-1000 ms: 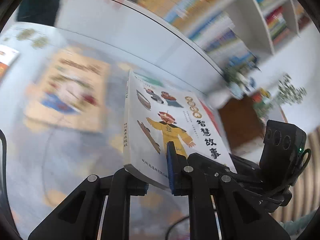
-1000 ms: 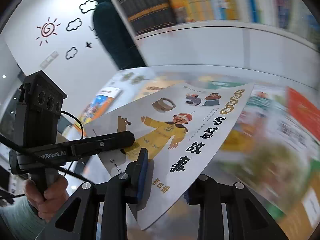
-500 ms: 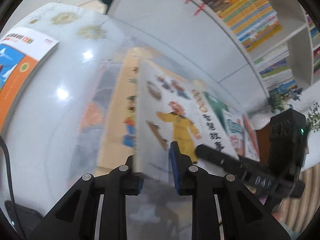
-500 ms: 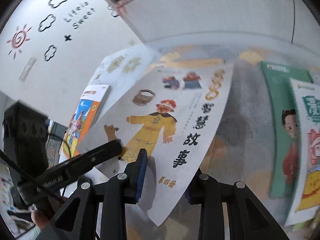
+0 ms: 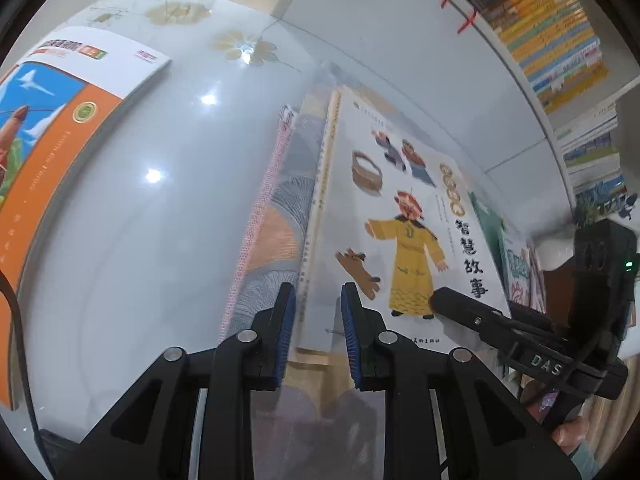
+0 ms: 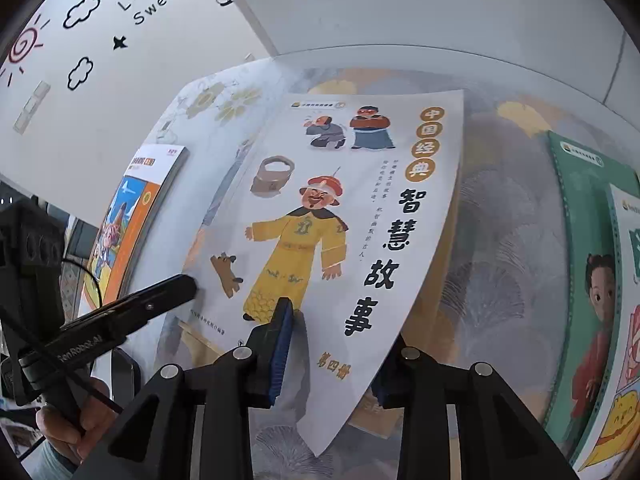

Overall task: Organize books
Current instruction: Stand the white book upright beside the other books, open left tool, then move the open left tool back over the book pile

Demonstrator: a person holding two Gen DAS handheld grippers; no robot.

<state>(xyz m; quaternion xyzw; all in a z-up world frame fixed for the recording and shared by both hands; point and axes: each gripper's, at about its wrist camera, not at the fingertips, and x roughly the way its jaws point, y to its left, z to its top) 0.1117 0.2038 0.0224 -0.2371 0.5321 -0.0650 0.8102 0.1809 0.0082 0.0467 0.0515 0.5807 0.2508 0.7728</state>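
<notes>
1. A glossy white table (image 5: pixel 160 240) has pale flower prints (image 5: pixel 244 46) near its far edge and reflects ceiling lights.
2. A mat (image 6: pixel 500 248) with grey fan shapes and yellow leaves lies on the table.
3. The white wall (image 6: pixel 100 92) carries a red spiral sun (image 6: pixel 22 46), black cloud outlines (image 6: pixel 82 8), a black star (image 6: pixel 119 43) and the words "Life is Sweet".
4. A white shelf unit (image 5: pixel 380 60) stands behind the table, with two red tags (image 5: pixel 466 24) at its panel's top edge.
5. Green plants (image 5: pixel 600 200) sit at the far right, below the shelves.
</notes>
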